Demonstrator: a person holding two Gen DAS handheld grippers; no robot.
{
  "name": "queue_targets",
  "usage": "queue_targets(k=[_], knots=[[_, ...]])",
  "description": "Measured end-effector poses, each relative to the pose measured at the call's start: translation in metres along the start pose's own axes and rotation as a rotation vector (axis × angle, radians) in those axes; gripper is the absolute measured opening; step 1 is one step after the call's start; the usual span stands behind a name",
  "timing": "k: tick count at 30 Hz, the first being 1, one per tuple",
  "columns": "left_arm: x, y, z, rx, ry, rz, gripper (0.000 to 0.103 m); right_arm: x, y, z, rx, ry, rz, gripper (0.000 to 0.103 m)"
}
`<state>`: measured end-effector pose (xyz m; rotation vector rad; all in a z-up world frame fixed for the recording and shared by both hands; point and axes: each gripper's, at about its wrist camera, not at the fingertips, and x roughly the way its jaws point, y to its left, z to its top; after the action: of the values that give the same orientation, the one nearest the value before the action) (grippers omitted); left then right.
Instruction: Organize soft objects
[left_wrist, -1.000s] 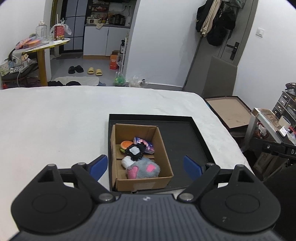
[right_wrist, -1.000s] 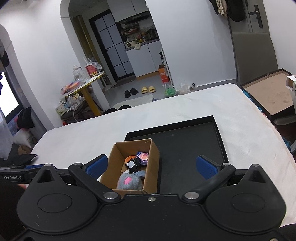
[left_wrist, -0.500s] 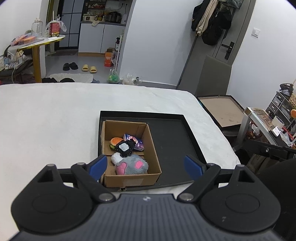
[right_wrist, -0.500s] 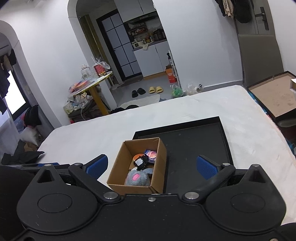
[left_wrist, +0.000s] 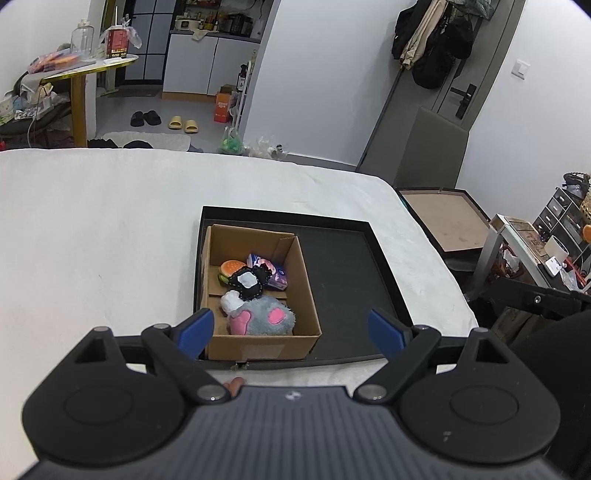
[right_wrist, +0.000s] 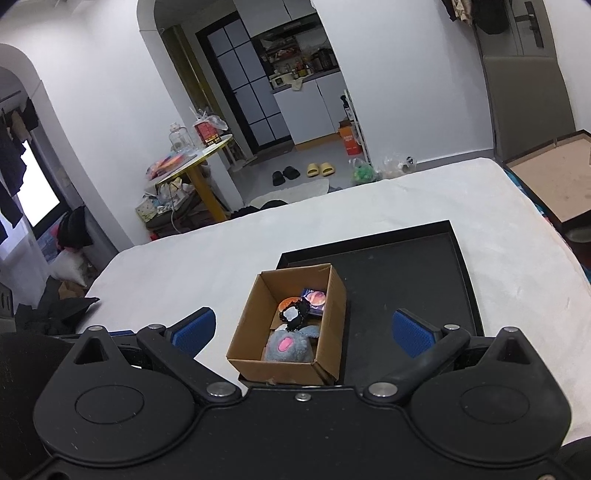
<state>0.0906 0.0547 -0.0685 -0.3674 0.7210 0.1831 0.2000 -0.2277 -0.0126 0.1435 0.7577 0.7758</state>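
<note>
A cardboard box (left_wrist: 306, 295) stands in the left part of a black tray (left_wrist: 354, 266) on a white-covered bed. In it lie a grey and pink plush (left_wrist: 264, 317), a black and white plush (left_wrist: 249, 282), a burger plush (left_wrist: 231, 269) and a purple soft toy (left_wrist: 275, 271). The box (right_wrist: 332, 314) and grey plush (right_wrist: 288, 345) also show in the right wrist view. My left gripper (left_wrist: 291, 330) is open and empty, above and before the box. My right gripper (right_wrist: 303, 330) is open and empty, held above the box's near side.
The white bed cover (left_wrist: 92, 221) spreads wide to the left of the tray. The bed's right edge (left_wrist: 436, 258) drops to a brown board on the floor (left_wrist: 443, 221). The tray's right half (right_wrist: 406, 280) is bare.
Both grippers have drawn back and up from the box, so it looks smaller and farther. Both stay open. The toys in the box have not moved.
</note>
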Motion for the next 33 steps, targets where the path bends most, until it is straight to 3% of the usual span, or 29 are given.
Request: queue_targets(k=[33], knots=[[0.0003, -0.0083, 0.001, 0.029, -0.002, 0.024, 0.089, 0.0038, 0.0014, 0.0039, -0.004, 0.087, -0.034, 0.103]])
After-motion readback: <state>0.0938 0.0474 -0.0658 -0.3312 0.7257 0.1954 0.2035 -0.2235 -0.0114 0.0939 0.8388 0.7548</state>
